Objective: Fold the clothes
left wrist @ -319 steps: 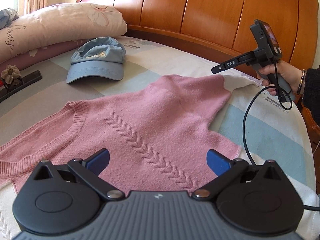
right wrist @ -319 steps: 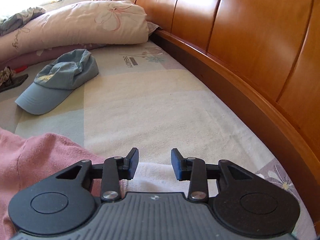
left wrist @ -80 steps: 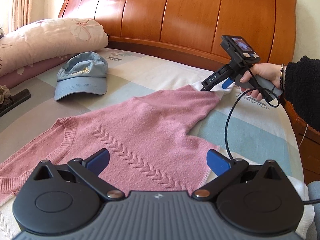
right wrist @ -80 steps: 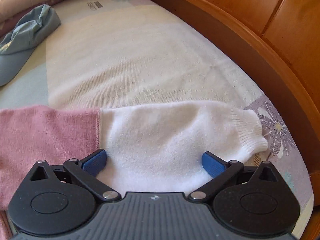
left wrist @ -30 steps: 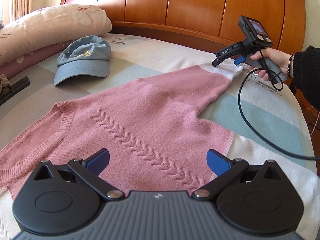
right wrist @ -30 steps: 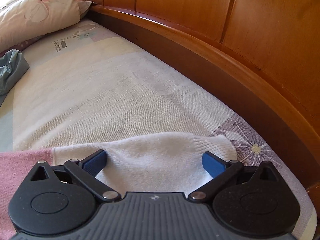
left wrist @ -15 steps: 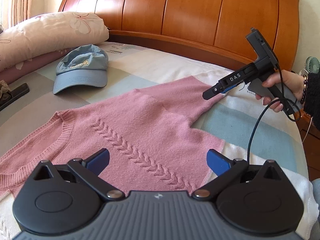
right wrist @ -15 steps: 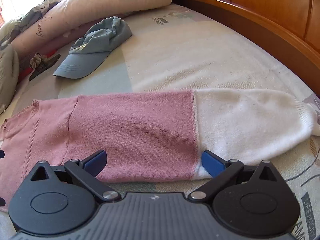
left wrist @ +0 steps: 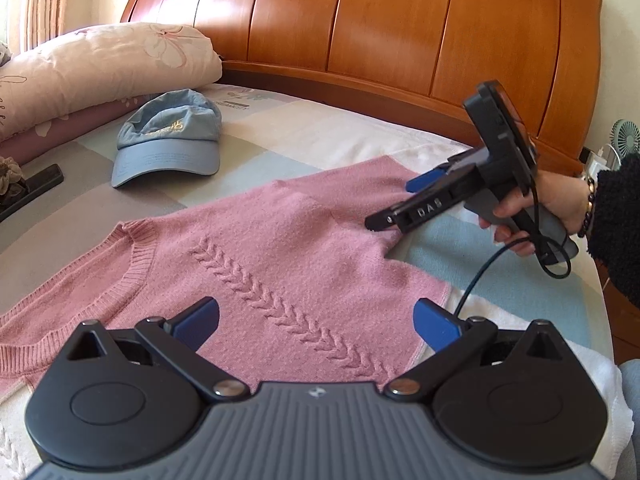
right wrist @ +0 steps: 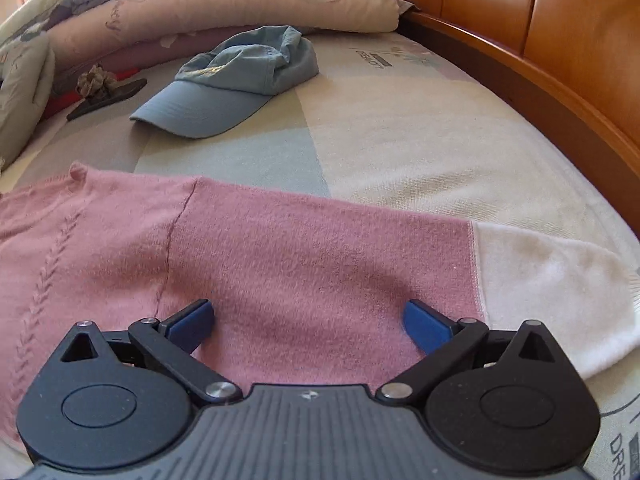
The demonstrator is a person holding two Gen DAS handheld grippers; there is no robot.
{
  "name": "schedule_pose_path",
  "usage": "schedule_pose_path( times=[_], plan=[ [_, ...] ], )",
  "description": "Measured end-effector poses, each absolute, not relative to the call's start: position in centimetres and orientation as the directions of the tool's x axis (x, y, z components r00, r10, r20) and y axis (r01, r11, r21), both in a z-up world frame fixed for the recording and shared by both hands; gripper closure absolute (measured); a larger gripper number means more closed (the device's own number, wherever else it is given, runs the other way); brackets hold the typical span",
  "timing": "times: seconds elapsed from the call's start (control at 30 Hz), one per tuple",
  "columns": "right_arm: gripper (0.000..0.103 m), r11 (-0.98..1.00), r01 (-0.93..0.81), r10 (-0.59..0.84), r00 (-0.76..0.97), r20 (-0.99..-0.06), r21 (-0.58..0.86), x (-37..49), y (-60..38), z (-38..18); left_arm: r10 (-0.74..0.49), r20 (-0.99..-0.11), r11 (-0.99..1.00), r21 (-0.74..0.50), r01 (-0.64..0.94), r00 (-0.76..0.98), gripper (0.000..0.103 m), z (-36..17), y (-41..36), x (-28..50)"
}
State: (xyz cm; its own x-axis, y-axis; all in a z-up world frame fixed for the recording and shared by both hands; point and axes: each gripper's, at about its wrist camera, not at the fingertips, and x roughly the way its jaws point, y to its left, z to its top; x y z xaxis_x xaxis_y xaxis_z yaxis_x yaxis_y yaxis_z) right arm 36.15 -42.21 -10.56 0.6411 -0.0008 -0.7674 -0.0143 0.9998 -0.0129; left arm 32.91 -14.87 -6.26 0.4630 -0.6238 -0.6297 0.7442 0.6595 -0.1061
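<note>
Right wrist: spread right gripper point(right wrist: 307, 320) straddles sweater point(right wrist: 280, 248) sleeve (perhaps touching); left gripper point(left wrist: 316, 320) gapes above hem.

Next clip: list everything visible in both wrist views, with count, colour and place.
sweater: one, pink with white cuff, spread flat on the bed
cap: one, light blue, beyond the sweater
pillow: one, pale floral, at the headboard end
headboard: one, orange-brown wood, behind the bed
bedsheet: one, pastel blocks, under everything
hair clip: one, dark with a flower, left of the cap
fan: one, green, far right
left hand-held gripper: open, over the sweater body
right hand-held gripper: open, over the sleeve
hand: one, dark sleeve, holding the right hand-held gripper
</note>
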Motion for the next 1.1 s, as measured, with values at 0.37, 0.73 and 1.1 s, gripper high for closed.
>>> schedule_pose_path(
  times=[0.37, 0.73, 1.1],
  plan=[
    [0.0, 0.999, -0.037, 0.014, 0.617, -0.787, -0.012, 36.4, -39.9, -9.3, -0.63, -0.617, 0.657, -0.099, 0.747, 0.472, 0.001, -5.7, -14.6, 32.7],
    [0.0, 0.998, 0.054, -0.005, 0.649, -0.761, 0.039, 34.2, -41.2, -7.4, -0.577, -0.664, 0.694, -0.09, 0.714, 0.476, 0.001, -7.0, -14.7, 33.8],
    [0.0, 0.997, -0.05, -0.017, 0.654, -0.756, -0.066, 28.6, -36.1, -8.3, -0.553, -0.683, 0.704, -0.077, 0.706, 0.476, 0.001, -7.8, -14.9, 34.1]
  ],
)
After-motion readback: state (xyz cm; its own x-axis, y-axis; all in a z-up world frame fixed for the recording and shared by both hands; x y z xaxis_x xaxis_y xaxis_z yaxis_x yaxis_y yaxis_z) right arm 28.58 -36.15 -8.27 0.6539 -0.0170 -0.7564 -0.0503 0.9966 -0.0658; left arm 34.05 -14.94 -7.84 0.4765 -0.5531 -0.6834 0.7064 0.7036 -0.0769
